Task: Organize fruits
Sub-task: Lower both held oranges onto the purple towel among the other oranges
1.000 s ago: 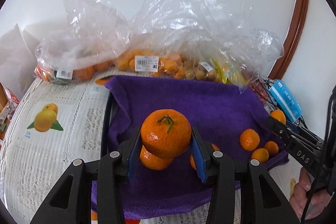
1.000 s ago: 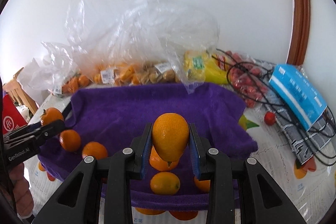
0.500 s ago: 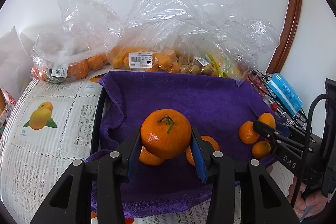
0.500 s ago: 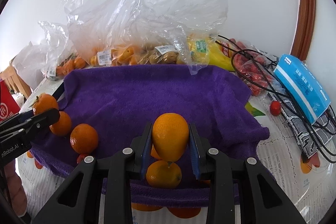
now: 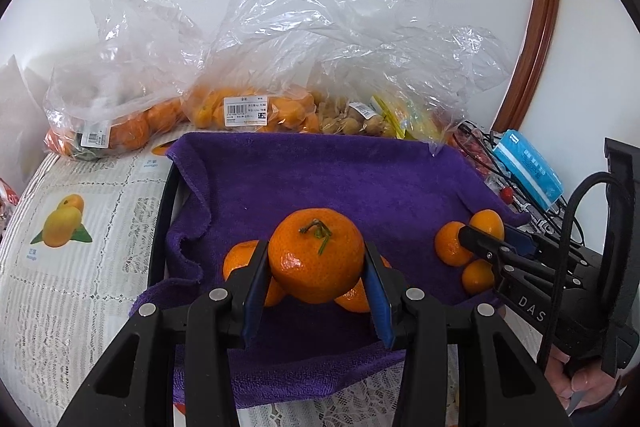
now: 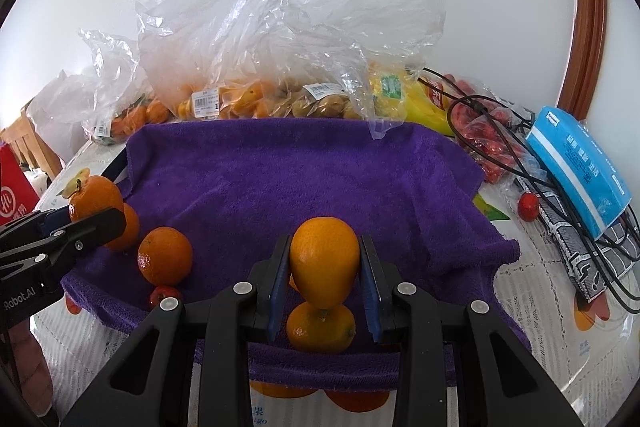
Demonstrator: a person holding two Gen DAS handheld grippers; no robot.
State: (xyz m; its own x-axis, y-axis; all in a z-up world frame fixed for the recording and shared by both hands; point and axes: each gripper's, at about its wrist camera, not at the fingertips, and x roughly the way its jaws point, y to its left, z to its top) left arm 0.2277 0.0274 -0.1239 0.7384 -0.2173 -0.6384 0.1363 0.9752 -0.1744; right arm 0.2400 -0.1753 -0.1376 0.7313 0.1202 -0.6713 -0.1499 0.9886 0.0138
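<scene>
Both grippers are loaded right now. The left gripper (image 5: 316,269) is clamping a round tangerine (image 5: 316,255) between its blue pads, stem and a bit of green facing the lens, dead centre in the lower half of the left wrist view. It is hanging above the purple towel (image 5: 320,183), which is filling the middle of the frame. Two more tangerines (image 5: 240,261) are peeking out from behind the held one, lying on the towel. Over at the right edge, three small oranges (image 5: 450,243) are sitting close together on the cloth, and the right gripper (image 5: 478,247) is reaching in from the lower right, partly covering them.

Switching to the right wrist view: the right gripper is squeezing an oval orange fruit (image 6: 324,261), held upright at the centre bottom, pads pressing on both sides. Directly under it another small orange (image 6: 320,327) is resting on the towel near its front edge. At the left edge the left gripper is showing with its tangerine, and a loose tangerine (image 6: 165,255) is lying on the towel just beside it, a tiny red fruit (image 6: 164,295) touching its lower side.

Along the back, clear plastic bags of fruit (image 6: 256,99) are piling up against the white wall, top of frame. At the right, a blue packet (image 6: 580,163) is lying on black cables on the counter (image 6: 532,307), which is wearing a fruit-print cover.
</scene>
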